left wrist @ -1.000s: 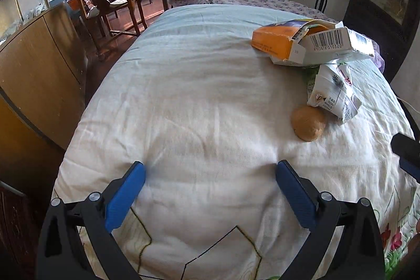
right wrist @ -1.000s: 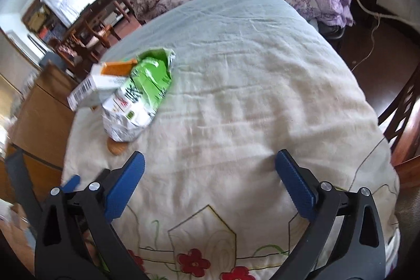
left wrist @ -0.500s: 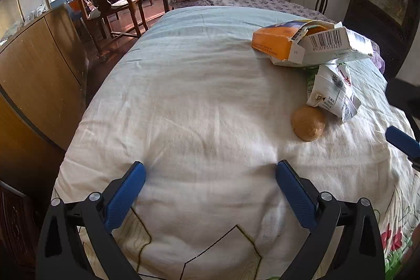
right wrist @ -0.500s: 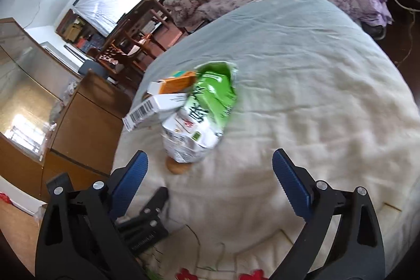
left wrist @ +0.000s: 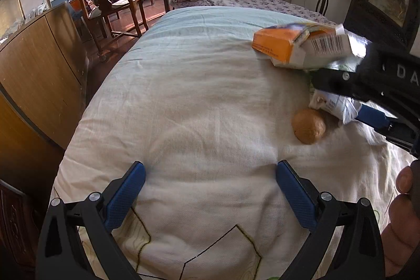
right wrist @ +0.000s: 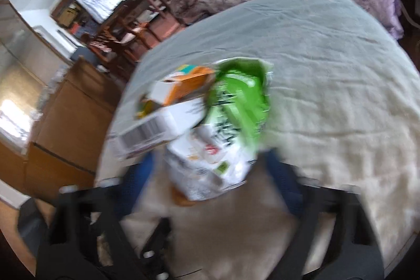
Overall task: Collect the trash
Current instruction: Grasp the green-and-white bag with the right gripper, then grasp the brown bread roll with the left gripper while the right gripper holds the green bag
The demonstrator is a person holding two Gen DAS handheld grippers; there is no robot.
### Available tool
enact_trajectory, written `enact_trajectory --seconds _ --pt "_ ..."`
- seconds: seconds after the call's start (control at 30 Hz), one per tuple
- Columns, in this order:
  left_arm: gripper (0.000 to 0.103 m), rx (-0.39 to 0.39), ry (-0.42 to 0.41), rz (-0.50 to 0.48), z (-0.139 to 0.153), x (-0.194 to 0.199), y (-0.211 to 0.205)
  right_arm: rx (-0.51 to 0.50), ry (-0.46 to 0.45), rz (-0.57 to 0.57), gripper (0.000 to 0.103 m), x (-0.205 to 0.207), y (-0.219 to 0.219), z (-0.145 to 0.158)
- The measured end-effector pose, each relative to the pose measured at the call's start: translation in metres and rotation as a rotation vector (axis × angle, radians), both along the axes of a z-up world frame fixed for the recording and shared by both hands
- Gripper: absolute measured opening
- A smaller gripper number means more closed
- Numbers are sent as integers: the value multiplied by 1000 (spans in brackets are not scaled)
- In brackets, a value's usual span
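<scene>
Two blue pads of the right gripper [right wrist: 207,175], just closing but not yet pressing, are straddling the green-and-white snack bag [right wrist: 225,138], lying lengthwise straight ahead on the bedspread [right wrist: 328,85].

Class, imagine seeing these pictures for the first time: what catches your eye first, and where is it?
A crumpled green-and-white snack bag lies mid-bed on the pale bedspread, between the right tool's closing blue fingers. Against it leans an orange-and-white cardboard carton, and a small round brown bun sits nearby.
</scene>
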State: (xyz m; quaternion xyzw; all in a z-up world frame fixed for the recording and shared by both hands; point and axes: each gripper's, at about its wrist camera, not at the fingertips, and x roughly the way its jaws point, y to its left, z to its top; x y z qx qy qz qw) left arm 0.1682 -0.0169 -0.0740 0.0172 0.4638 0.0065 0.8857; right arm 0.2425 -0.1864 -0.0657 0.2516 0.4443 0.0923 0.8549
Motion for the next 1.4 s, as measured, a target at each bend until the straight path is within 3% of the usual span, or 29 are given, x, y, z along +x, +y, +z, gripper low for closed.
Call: enact_trajectory --seconds 0.2,0.33,0.43,0.67,0.87,1.0,1.13,1.4 --pt "99 -14 6 14 0 1 -2 27 -34 -9 68 -57 -38 25" --pt "97 -14 6 14 1 1 -3 -30 6 -52 69 -80 -61 14" --pt "97 -12 -7 -16 4 -1 -9 114 53 -70 69 -77 -79 2" --pt "97 15 -33 -179 5 0 -40 139 88 -85 70 -74 -81 -9" --pt "96 -21 -53 -243 4 12 -56 162 105 -95 70 -74 -85 -14" --pt "65 -6 -84 -294 3 19 -68 150 104 -93 70 -73 -82 -14" --pt "33 -44 -92 -357 3 18 -72 157 103 -98 70 -72 -82 -14" --pt "33 -140 -128 -343 17 0 -61 169 66 -107 64 -72 -86 -10"
